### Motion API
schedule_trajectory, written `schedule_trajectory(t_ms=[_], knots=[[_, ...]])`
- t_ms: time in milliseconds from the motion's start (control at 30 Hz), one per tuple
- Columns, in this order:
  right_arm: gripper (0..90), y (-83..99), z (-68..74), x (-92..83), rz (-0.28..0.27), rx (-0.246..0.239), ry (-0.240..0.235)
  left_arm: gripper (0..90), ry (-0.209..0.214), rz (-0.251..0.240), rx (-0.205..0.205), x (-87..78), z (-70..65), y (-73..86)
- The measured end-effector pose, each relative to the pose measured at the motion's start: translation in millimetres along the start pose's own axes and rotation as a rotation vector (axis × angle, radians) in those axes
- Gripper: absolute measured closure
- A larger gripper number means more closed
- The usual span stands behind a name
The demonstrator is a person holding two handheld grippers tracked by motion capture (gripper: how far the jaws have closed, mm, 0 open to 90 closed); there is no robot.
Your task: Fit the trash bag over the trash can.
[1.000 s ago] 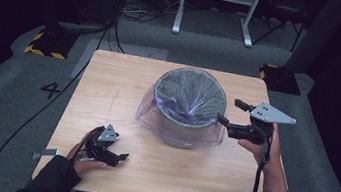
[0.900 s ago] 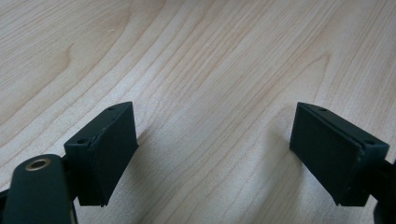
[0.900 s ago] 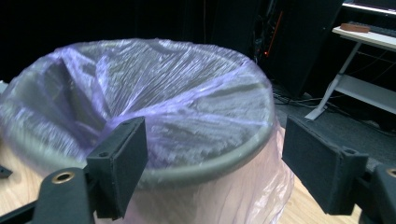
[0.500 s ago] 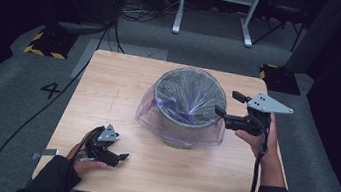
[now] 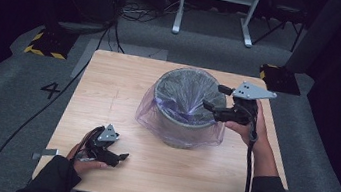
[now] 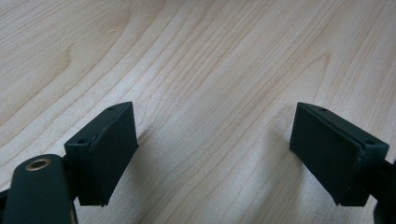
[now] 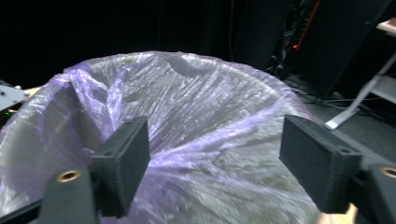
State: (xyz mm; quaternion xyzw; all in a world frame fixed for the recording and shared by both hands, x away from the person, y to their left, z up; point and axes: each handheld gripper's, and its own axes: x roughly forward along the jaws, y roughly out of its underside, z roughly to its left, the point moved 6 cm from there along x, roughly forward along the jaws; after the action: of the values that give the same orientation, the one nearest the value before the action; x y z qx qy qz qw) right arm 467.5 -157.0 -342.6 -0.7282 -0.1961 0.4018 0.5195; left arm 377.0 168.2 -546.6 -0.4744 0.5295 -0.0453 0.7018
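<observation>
A grey bin (image 5: 181,128) lined with a thin purple bag (image 5: 183,95) stands on the middle of the wooden table (image 5: 108,92). The bag's edge is folded down over the rim. My right gripper (image 5: 214,97) hovers at the bin's right rim and points across its mouth. Its jaws are open and have just been closing a little, with nothing pressed between them. In the right gripper view the crinkled bag (image 7: 196,93) lies beyond my right gripper (image 7: 215,140). My left gripper (image 5: 117,156) rests on the table at the front left. In its own view my left gripper (image 6: 212,116) is open over bare wood (image 6: 210,56).
Grey floor surrounds the table, with a painted number 4 (image 5: 50,90) at the left. Yellow-and-black striped blocks (image 5: 44,43) and a dark block (image 5: 279,78) sit near the far corners. A white metal stand (image 5: 216,6) is behind. Cables trail off the table's front edge.
My right gripper has moved left and away from the person, rising slightly, from beside the bin to over its right rim. The left gripper has stayed put.
</observation>
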Motion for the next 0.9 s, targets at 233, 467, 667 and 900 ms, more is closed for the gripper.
schedule_trajectory(t_ms=[233,467,667,900], knots=[[27.5,1.7,-4.8,21.3,0.041,0.047,-0.036,14.5,0.000,0.000,0.000,0.0,0.0,0.0],[26.0,7.9,-9.4,36.5,0.084,0.052,-0.063,14.9,-0.003,0.002,0.004,-0.3,-0.2,0.1],[25.2,8.7,-7.3,43.2,0.116,0.024,-0.058,14.9,-0.003,0.002,0.004,-0.3,-0.1,0.1],[25.4,7.4,-6.0,45.5,0.138,-0.003,-0.047,14.9,-0.004,0.002,0.004,-0.3,-0.2,0.1]])
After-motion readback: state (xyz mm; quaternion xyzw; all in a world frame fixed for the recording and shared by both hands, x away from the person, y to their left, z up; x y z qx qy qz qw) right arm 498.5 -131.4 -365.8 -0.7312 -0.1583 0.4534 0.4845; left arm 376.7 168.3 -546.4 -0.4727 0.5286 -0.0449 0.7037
